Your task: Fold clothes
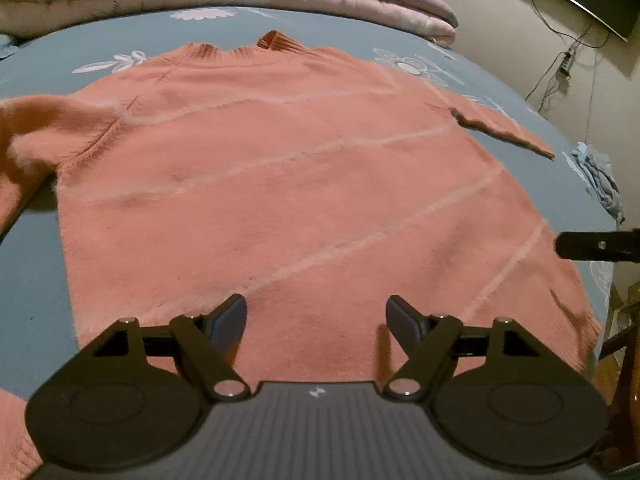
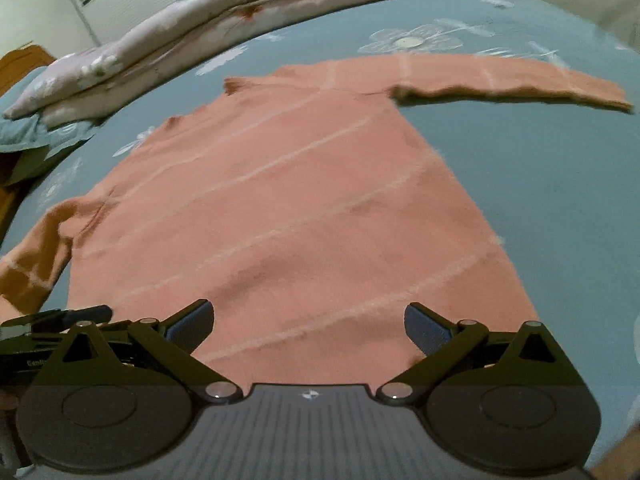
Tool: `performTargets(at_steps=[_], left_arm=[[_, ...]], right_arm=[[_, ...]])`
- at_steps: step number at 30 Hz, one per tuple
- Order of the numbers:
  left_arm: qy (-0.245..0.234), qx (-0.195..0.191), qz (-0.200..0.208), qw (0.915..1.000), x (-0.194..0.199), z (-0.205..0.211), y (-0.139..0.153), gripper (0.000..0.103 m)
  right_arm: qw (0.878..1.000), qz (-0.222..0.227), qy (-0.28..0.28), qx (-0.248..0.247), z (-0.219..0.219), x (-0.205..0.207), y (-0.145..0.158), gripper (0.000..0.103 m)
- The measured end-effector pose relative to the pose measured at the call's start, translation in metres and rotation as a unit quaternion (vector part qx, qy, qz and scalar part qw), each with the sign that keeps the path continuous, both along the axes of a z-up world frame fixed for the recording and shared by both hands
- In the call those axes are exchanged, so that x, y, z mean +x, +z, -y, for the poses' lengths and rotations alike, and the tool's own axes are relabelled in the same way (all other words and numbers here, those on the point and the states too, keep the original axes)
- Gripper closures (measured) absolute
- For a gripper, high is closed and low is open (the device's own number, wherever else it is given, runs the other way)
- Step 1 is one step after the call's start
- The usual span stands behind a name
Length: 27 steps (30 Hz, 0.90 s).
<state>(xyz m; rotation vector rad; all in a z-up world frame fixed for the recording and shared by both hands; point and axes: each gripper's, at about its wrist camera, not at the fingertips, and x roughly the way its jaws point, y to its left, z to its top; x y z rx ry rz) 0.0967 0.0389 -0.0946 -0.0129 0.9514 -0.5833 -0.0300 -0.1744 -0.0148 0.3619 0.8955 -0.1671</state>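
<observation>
A salmon sweater [image 1: 280, 184] is lying flat on the bed [image 2: 540, 208], collar at twelve o'clock, while each hand-held gripper, left [image 1: 316, 320] and right [image 2: 309, 326], is hovering jaws-apart, empty, over the hem, suggesting a sleeve fold is coming next.

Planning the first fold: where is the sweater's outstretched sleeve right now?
In the right wrist view, the sleeve stretches right from the sweater across the blue bedsheet, just below a white flower print.
</observation>
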Motion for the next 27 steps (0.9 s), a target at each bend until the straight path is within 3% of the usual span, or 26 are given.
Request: performTargets(at_steps=[5,8,12,15,21,24,27], left_arm=[[0.016,-0.023,-0.013,0.9995,0.002,-0.009,0.007,0.027],[0.022,-0.029,-0.015,0.9992,0.001,-0.013,0.009,0.027],[0.039,-0.027,-0.020,0.9987,-0.001,-0.017,0.000,0.027],[0.040,-0.018,-0.012,0.9990,-0.007,-0.015,0.001,0.026],[0.042,0.004,-0.001,0.9991,-0.013,-0.008,0.000,0.021],[0.048,0.015,0.000,0.9987,-0.016,-0.004,0.000,0.019],[0.065,0.028,-0.004,0.9975,-0.015,0.001,0.003,0.019]], right_arm=[[0.999,0.026,0.011,-0.023,-0.011,-0.002,0.017,0.000],[0.996,0.070,0.054,-0.029,-0.018,0.016,0.028,0.010],[0.987,0.090,0.117,-0.064,-0.033,0.069,0.023,0.053],[0.982,0.100,0.150,-0.047,-0.040,0.118,0.007,0.067],[0.980,0.063,0.188,-0.028,-0.053,0.190,-0.029,0.067],[0.981,0.033,0.185,-0.041,-0.047,0.196,-0.044,0.067],[0.984,0.033,0.171,-0.030,-0.023,0.183,-0.041,0.067]])
